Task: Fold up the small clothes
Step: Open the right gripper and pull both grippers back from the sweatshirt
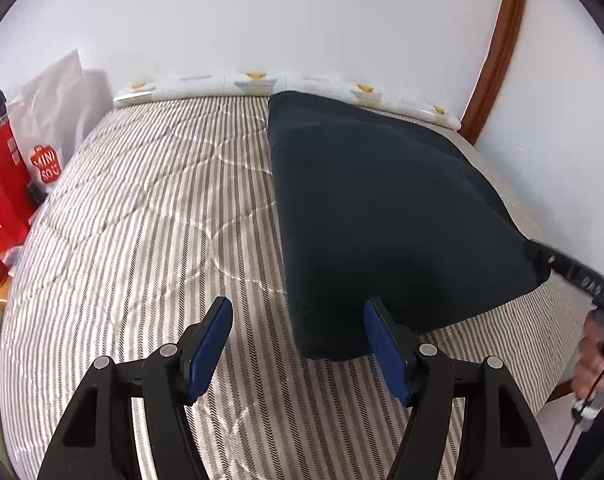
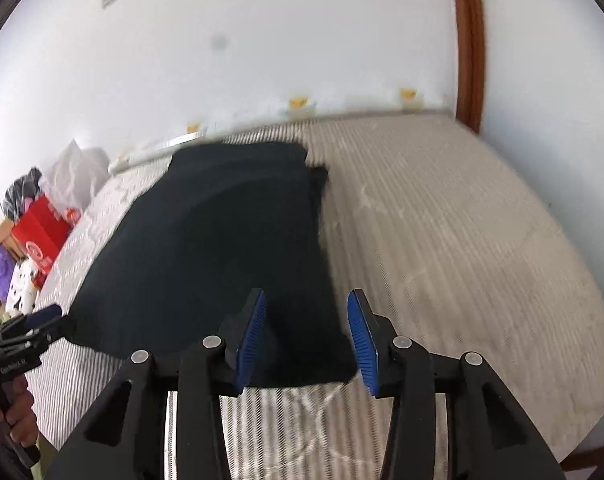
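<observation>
Two hand-held grippers | left hand-held gripper (image 1: 297, 346) parted, empty, at garment's 6 o'clock | right hand-held gripper (image 2: 308, 338) half-parted astride dark folded garment (image 2: 217, 248) hem, unpinched | bed (image 2: 442, 232) supports fold.

A home bedroom: a bed with a striped quilt (image 1: 149, 208) against a white wall (image 1: 302, 20), shopping bags (image 1: 5, 184) alongside.

Each view looks forward and steeply downward along its own jaws, close above the bed (image 1: 141, 208). The left wrist view faces the white wall (image 1: 302, 20), with the dark garment (image 1: 382, 208) right of centre. The right wrist view shows that garment (image 2: 221, 240) left of centre. Both views share the bed, garment, wall and red bag (image 1: 1, 192).
</observation>
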Action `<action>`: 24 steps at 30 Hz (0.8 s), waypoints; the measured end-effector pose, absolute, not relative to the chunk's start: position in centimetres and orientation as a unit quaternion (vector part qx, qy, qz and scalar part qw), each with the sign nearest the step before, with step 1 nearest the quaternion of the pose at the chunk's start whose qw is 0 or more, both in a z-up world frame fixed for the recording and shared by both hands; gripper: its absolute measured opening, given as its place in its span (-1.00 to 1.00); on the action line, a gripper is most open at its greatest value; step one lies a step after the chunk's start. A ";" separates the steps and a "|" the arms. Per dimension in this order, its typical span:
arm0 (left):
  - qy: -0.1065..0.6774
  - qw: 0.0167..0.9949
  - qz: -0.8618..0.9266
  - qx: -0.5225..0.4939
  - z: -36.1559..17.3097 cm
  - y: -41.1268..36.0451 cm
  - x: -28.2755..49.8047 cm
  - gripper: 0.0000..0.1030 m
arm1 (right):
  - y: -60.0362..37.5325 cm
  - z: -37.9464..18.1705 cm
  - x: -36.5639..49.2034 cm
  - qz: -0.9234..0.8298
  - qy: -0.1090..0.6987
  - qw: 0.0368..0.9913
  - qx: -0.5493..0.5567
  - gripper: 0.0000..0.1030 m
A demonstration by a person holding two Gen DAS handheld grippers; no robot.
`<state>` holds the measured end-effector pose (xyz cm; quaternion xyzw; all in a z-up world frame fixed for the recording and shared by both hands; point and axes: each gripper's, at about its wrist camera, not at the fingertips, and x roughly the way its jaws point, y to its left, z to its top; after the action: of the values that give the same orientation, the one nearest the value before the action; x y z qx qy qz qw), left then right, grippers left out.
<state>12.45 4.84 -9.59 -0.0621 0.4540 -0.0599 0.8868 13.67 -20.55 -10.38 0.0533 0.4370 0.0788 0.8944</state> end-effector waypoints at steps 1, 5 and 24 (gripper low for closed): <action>0.454 0.887 -0.059 -0.060 -9.5 4.7 12.4 0.27 | -20.3 -10.9 13.9 0.075 0.445 0.891 0.051 -0.18; 0.454 0.888 -0.050 -0.053 -9.4 4.4 12.2 0.27 | -20.4 -11.0 13.5 0.067 0.446 0.892 0.038 -0.18; 0.442 0.892 -0.028 -0.094 -7.9 6.3 9.8 0.27 | -20.6 -10.0 12.2 0.042 0.458 0.888 0.024 -0.17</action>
<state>9.82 6.27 -7.86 -0.0939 0.4423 -0.0283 0.8915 12.18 -20.58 -9.98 0.0240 0.4578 0.0424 0.8877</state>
